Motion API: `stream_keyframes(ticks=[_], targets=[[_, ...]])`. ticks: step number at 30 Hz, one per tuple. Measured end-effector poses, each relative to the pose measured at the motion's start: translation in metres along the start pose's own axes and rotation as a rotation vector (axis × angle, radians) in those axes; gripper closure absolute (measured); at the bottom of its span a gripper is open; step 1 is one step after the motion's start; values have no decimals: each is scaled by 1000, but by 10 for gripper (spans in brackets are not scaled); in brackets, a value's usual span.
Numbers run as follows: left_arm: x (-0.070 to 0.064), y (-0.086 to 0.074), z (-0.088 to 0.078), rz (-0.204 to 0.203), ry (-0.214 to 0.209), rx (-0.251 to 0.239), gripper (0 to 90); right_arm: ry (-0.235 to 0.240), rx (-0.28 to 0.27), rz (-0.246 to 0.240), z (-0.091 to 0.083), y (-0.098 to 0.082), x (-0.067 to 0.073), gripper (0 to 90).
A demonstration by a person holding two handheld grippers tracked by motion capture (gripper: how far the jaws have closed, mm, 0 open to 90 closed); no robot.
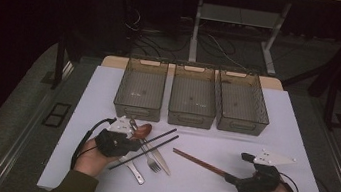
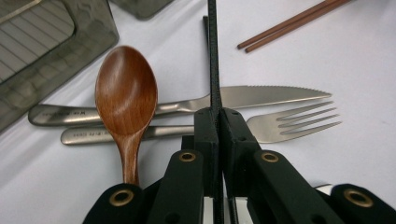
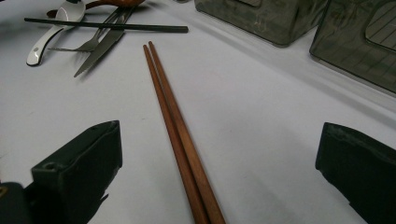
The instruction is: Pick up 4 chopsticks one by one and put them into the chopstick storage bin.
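Observation:
My left gripper [image 1: 135,147] [image 2: 218,116] is shut on a thin black chopstick [image 2: 213,56] [image 1: 161,144], which sticks out past the jaws over the cutlery. A second black chopstick [image 1: 160,135] lies just beyond it. Beneath lie a wooden spoon [image 2: 126,93] [image 1: 142,131], a steel knife [image 2: 261,95] and a steel fork [image 2: 289,123] [image 1: 152,163]. My right gripper [image 1: 240,169] [image 3: 219,140] is open, low over the table. A pair of brown chopsticks [image 3: 175,121] [image 1: 199,163] lies on the white table [image 1: 232,145] between its jaws, untouched.
Three grey see-through bins [image 1: 141,88] [image 1: 193,95] [image 1: 242,102] stand side by side at the far edge of the table. A white spoon [image 3: 51,35] lies among the cutlery. Floor cables and a desk frame [image 1: 196,24] lie beyond the table.

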State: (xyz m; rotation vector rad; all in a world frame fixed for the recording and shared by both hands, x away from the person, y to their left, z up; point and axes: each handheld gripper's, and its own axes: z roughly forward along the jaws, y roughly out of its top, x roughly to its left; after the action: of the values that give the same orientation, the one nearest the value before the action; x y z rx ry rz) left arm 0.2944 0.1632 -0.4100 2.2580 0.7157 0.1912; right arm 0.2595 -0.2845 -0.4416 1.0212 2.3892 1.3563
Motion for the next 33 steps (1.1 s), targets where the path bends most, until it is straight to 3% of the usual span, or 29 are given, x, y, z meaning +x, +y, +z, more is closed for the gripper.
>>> stream_keyframes(ticks=[18,33], targets=[[6,16,-11,5,-37,-39,852,-1,1,-3,1,0,0,8],[19,34,-21,-6,-7,-74,852,-3,-7,-1,-1,0,0,8]])
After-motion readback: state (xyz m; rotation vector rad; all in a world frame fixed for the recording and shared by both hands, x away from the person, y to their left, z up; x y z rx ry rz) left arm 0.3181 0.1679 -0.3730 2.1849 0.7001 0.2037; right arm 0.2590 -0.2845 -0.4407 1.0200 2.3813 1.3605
